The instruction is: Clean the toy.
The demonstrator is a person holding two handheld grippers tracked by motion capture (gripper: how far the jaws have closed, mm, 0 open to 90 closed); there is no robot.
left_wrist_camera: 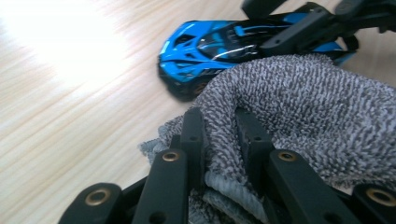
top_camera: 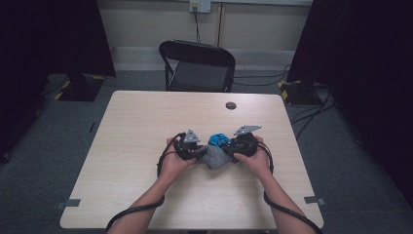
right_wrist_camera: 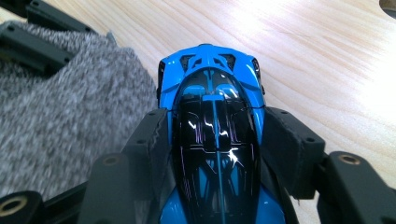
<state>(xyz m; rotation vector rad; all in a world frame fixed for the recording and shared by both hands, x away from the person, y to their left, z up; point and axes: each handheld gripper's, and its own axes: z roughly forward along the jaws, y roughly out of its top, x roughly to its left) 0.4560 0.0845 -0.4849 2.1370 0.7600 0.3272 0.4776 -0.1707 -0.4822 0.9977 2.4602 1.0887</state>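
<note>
Mid-table (top_camera: 146,122), both grippers meet over the work. Right gripper (right_wrist_camera: 215,140) clamps the blue toy car (right_wrist_camera: 212,93) across its flanks, nose pointing away. Left gripper (left_wrist_camera: 219,135) pinches a fold of the grey cloth (left_wrist_camera: 303,107), which touches the car's side. Car looks light, rigid and glossy, so slippery: grip the flanks mid-body. Cloth is soft and limp: bunch it.
</note>
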